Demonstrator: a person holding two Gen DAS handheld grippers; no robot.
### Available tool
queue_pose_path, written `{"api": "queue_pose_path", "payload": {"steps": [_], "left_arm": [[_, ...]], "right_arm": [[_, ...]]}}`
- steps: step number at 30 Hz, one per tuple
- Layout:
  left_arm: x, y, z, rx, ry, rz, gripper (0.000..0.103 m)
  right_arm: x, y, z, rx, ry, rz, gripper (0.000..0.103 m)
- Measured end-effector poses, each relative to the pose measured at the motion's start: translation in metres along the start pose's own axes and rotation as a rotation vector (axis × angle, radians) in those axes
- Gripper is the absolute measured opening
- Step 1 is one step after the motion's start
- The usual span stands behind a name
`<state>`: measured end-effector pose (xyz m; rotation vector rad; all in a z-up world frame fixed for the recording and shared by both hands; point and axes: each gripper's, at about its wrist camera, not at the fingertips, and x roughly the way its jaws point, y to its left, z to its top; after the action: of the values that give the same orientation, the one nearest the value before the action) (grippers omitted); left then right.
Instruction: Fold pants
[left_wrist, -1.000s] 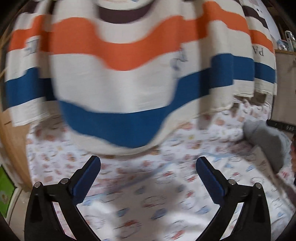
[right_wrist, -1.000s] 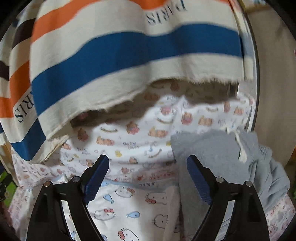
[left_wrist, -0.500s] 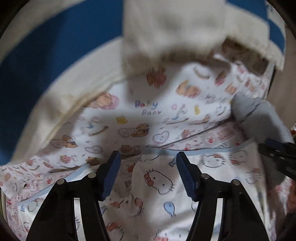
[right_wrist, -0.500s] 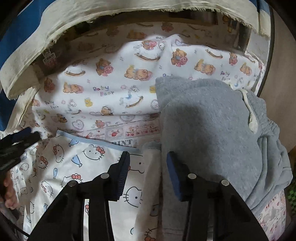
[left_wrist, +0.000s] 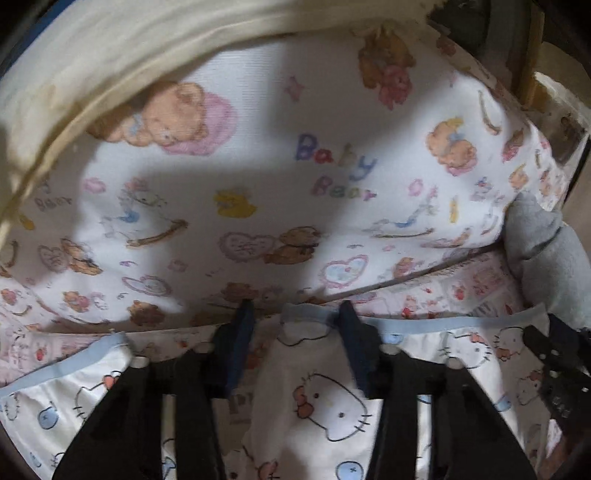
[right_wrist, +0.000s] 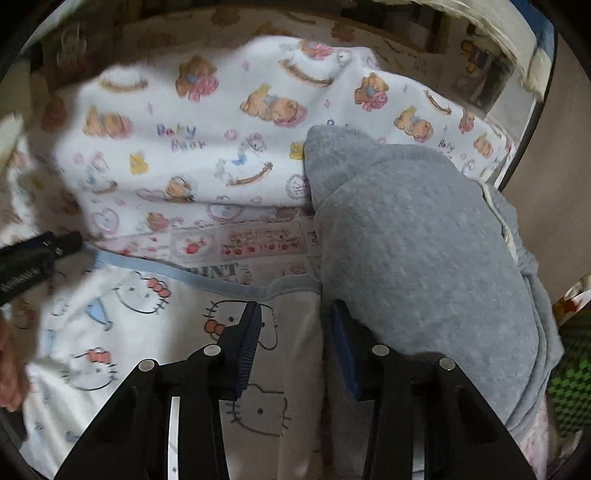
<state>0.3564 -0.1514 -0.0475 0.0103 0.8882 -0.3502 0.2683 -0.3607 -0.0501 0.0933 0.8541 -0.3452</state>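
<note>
Small white pants (left_wrist: 332, 406) with a cat print lie flat on the bedding, and their light-blue waistband (left_wrist: 443, 325) runs across the left wrist view. My left gripper (left_wrist: 295, 314) points down at that band. Its jaws are closing, with a bunched bit of band between them; the left pad stands clear of it. The same pants (right_wrist: 129, 332) and waistband (right_wrist: 192, 277) show in the right wrist view. My right gripper (right_wrist: 293, 314) sits over the pants' right edge beside a grey garment. Its jaws are closing with the pants' fabric lying between the pads.
Grey sweatpants (right_wrist: 424, 258) are heaped at the right, touching the small pants. A bear-print cloth (left_wrist: 295, 166) covers the bed beyond. A cream blanket edge (left_wrist: 110, 55) hangs at the top. A hand (right_wrist: 11, 369) shows at the far left.
Both grippers have dropped from facing the striped blanket down to the bedding. Their jaws have narrowed from wide open and now straddle the cat-print pants' top edge.
</note>
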Motion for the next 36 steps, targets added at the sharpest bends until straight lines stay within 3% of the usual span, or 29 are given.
{"api": "queue_pose_path", "payload": {"steps": [2,3,4,6,11,17,19,20,21,22,23,25,27,28,32,34,36], "left_arm": [[-0.002,0.001,0.000,0.007,-0.003,-0.030,0.019],[-0.004,0.002,0.000,0.009,-0.010,-0.027,0.011],[-0.006,0.003,0.001,0.012,-0.018,-0.018,0.010],[-0.012,0.003,0.002,0.027,-0.047,-0.004,0.010],[-0.026,0.003,0.007,0.082,-0.096,0.100,0.010],[-0.018,0.012,0.008,0.102,-0.071,0.185,0.011],[-0.014,0.015,0.010,0.103,-0.040,0.156,0.014],[-0.015,0.015,0.010,0.103,-0.044,0.151,0.023],[-0.020,0.016,0.009,0.106,-0.057,0.144,0.045],[-0.025,0.016,0.008,0.108,-0.074,0.143,0.058],[-0.029,0.012,0.007,0.111,-0.095,0.153,0.077],[-0.041,0.010,0.001,0.136,-0.116,0.157,0.081],[-0.051,0.008,-0.003,0.159,-0.086,0.155,0.081],[-0.060,0.008,-0.008,0.166,-0.080,0.159,0.081],[-0.111,-0.007,-0.045,0.166,-0.128,0.164,0.081],[-0.148,-0.002,-0.068,0.186,-0.189,0.175,0.081],[-0.159,-0.011,-0.084,0.230,-0.227,0.236,0.081]], "right_arm": [[0.002,-0.002,0.000,0.005,0.006,-0.012,0.029],[0.005,-0.003,0.000,0.010,0.017,-0.010,0.011],[0.013,-0.009,0.001,0.035,0.070,0.041,0.001],[0.018,-0.020,0.000,0.090,0.093,0.119,0.000],[-0.004,-0.018,0.004,0.048,-0.020,0.084,0.000],[0.010,-0.015,0.005,0.058,-0.003,0.129,0.000],[0.015,-0.013,0.004,0.041,-0.006,0.127,0.000],[0.015,-0.013,0.004,0.032,-0.020,0.127,0.000],[0.012,-0.011,0.003,0.020,-0.036,0.130,0.000],[0.009,-0.010,0.003,0.008,-0.045,0.133,0.001],[0.005,-0.010,0.003,-0.006,-0.049,0.135,0.007],[-0.008,-0.012,0.003,-0.012,-0.087,0.148,0.023],[-0.025,-0.014,0.003,-0.002,-0.138,0.160,0.062],[-0.035,-0.015,0.004,0.000,-0.169,0.160,0.070],[-0.079,-0.020,0.002,-0.012,-0.268,0.156,0.074],[-0.107,-0.025,-0.003,0.017,-0.305,0.202,0.074],[-0.131,-0.028,-0.012,0.034,-0.340,0.255,0.074]]}}
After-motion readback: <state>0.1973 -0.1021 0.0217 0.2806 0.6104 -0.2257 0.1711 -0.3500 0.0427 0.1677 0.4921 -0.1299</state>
